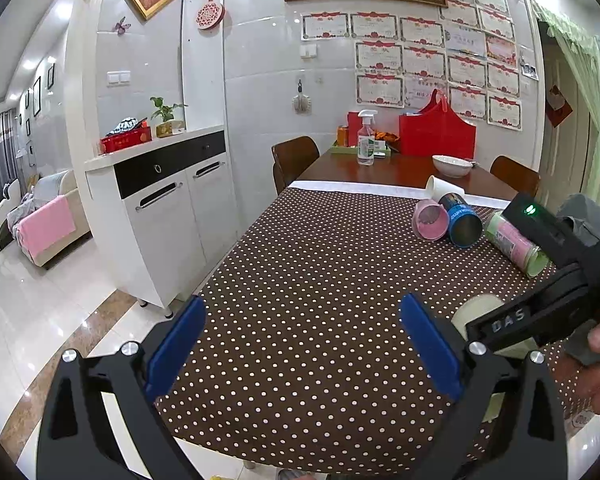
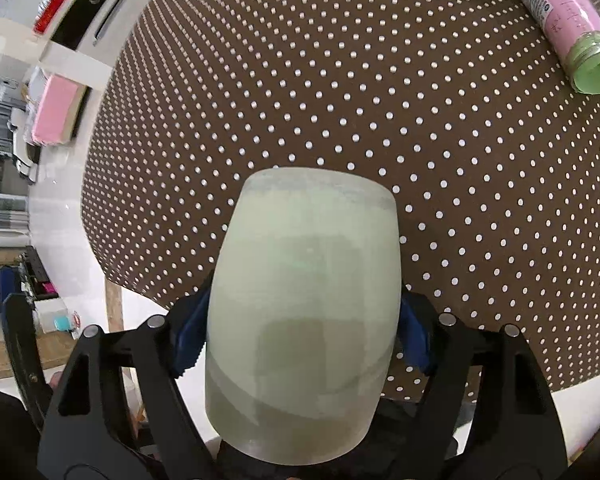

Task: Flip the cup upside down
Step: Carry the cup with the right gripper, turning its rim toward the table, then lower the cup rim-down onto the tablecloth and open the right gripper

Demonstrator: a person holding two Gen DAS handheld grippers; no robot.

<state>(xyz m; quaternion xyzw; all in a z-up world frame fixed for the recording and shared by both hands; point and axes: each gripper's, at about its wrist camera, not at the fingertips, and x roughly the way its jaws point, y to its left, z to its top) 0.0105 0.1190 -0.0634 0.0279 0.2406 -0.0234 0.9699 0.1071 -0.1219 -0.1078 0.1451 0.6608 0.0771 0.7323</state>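
A pale green cup fills the middle of the right wrist view, held between the blue pads of my right gripper, which is shut on its sides above the polka-dot cloth. In the left wrist view the same cup shows partly behind the right gripper's black body at the right. My left gripper is open and empty, its blue fingers over the near part of the cloth.
The brown polka-dot tablecloth covers the table. A pink cup, a blue can, a white cup and a green-pink bottle lie at the far right. A white bowl and spray bottle stand further back. A white cabinet stands left.
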